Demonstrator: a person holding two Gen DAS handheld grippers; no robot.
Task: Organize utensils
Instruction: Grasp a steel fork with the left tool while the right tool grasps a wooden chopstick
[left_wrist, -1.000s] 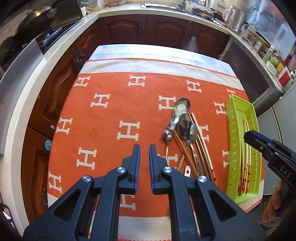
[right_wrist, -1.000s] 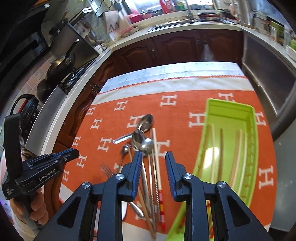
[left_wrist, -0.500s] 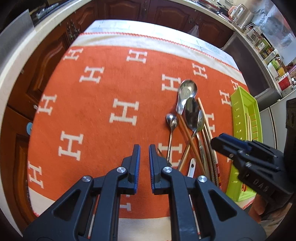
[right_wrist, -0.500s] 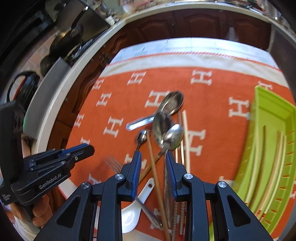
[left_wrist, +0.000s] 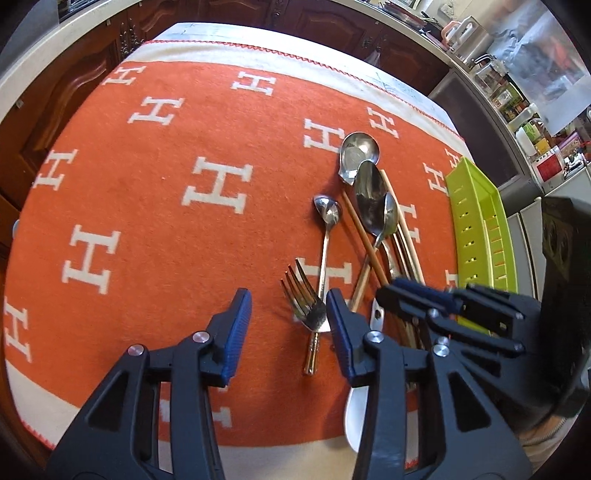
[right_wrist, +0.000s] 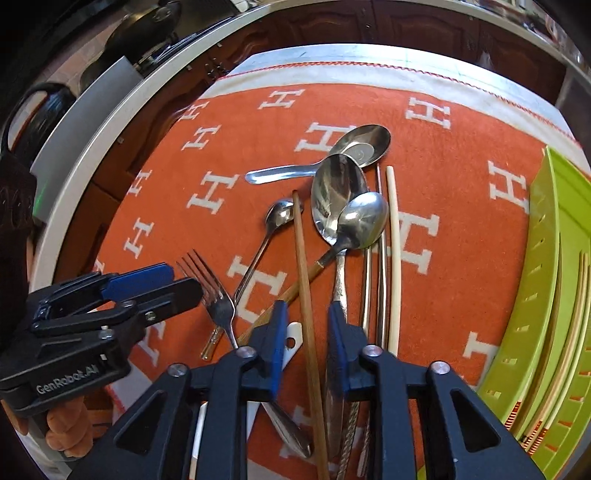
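Observation:
A heap of utensils lies on the orange cloth (left_wrist: 147, 206): a fork (left_wrist: 306, 306), a small spoon (left_wrist: 327, 214), big metal spoons (right_wrist: 338, 199), a white ceramic spoon (left_wrist: 356, 413) and loose chopsticks. My left gripper (left_wrist: 290, 325) hangs low over the fork. Its jaws are opening, and the fork's head lies between them near the right finger, with no pad pressing on it. My right gripper (right_wrist: 307, 332) is closing astride a brown chopstick (right_wrist: 303, 266), with a gap still on both sides. The green tray (right_wrist: 546, 295) on the right holds chopsticks (right_wrist: 576, 332).
The two grippers sit close side by side, the right one (left_wrist: 391, 291) just beyond the fork in the left wrist view. A person's hand (right_wrist: 66, 424) holds the left gripper (right_wrist: 184, 284). Dark wooden cabinets and a stove with pans surround the table.
Both grippers have come down closer to the utensil heap. The left jaws, shut before, now stand apart around the fork. The right jaws have narrowed over the brown chopstick.

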